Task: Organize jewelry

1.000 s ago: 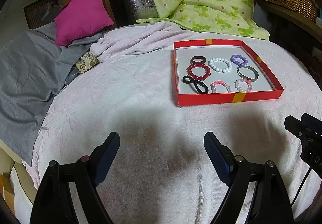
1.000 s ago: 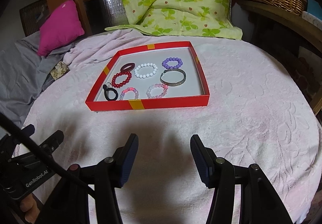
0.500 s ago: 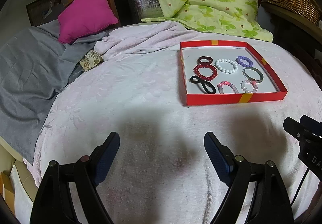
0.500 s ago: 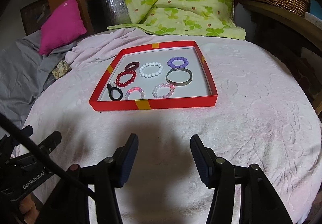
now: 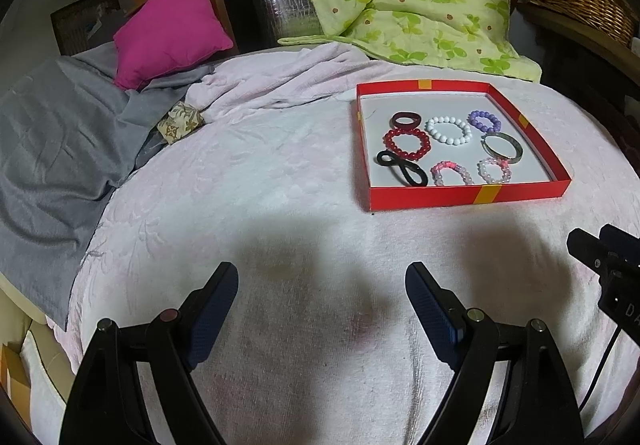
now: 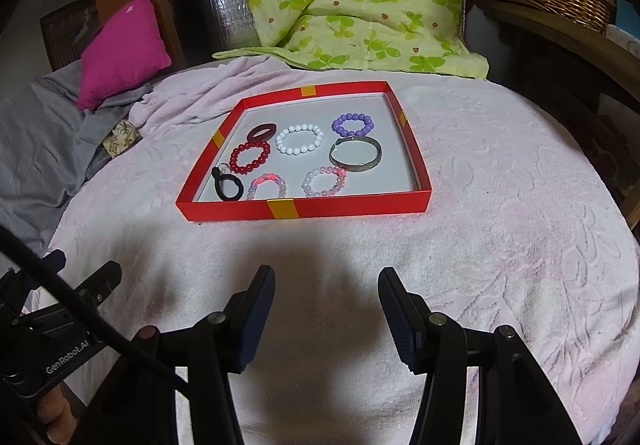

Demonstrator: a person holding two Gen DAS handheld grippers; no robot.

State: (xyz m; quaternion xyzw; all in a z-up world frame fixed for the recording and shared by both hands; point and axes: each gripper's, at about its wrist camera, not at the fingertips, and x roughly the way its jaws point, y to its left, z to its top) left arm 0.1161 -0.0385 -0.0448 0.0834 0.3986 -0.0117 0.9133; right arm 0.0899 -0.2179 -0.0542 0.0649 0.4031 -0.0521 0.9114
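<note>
Jewelry all inside red tray (image 6: 308, 209) on pink-covered surface (image 6: 500, 245): white bead bracelet (image 6: 300, 139), purple one (image 6: 353, 124), red one (image 6: 250, 157), metal bangle (image 6: 355, 155), black loop (image 6: 228, 185), two pink bracelets near front wall. Pieces apart, likely for single picks. Left gripper (image 5: 322, 299), right gripper (image 6: 327, 303): jaws wide, empty, held short of tray. Fits sorted or awaiting sorting.

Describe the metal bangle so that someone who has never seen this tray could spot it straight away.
Find the red tray on the pink blanket. On its right-hand side, just nearer than the purple bead bracelet, lies the metal bangle. It is the only smooth, solid grey band; every neighbour is a ring of round beads.
</note>
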